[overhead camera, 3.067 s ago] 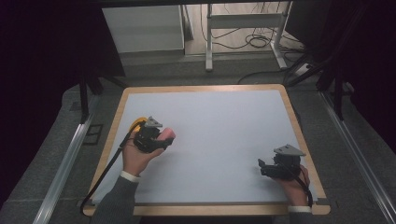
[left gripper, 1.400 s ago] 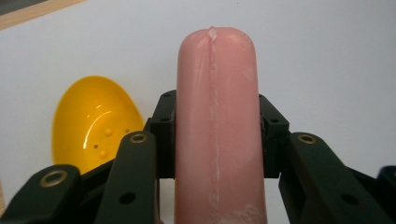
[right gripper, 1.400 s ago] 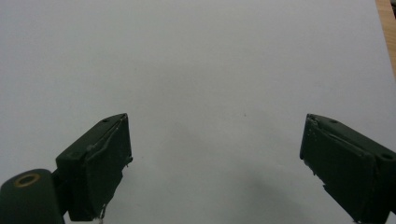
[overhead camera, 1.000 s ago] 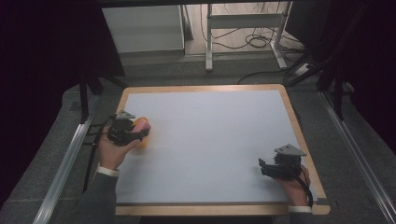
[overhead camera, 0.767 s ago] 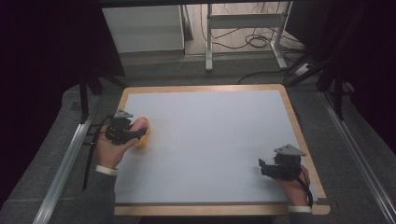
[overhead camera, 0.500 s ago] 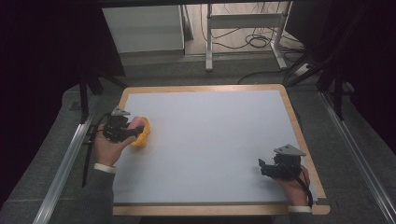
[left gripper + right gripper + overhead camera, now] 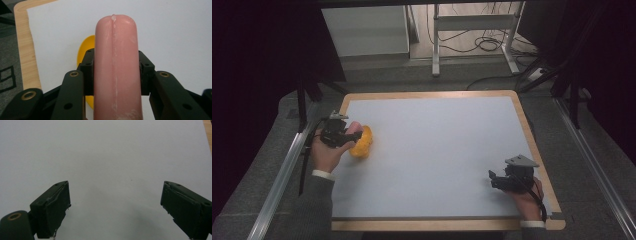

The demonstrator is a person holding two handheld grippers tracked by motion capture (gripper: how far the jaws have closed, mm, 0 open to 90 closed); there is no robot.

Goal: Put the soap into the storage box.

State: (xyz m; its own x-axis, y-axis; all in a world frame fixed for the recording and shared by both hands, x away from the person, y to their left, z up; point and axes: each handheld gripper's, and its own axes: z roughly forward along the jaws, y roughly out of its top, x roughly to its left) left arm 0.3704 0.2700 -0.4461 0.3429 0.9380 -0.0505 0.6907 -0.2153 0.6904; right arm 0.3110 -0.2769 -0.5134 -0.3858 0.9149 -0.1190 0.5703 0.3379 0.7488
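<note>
Gripping: left gripper [image 7: 115, 75] pinching pink sausage [image 7: 116, 62] over yellow bun [image 7: 361, 142]
Idling: right gripper [image 7: 115, 205] spread above white mat [image 7: 437, 150]

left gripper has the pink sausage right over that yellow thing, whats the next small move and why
Probably lower it a little and open the jaws. The left gripper is clamped on the pink sausage, which hangs just above the yellow piece near the table's left edge, so little travel remains.

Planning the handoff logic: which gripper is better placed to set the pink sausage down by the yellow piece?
Left. The left gripper already clamps the pink sausage directly over the yellow piece; the right gripper is open, far across the table.
</note>
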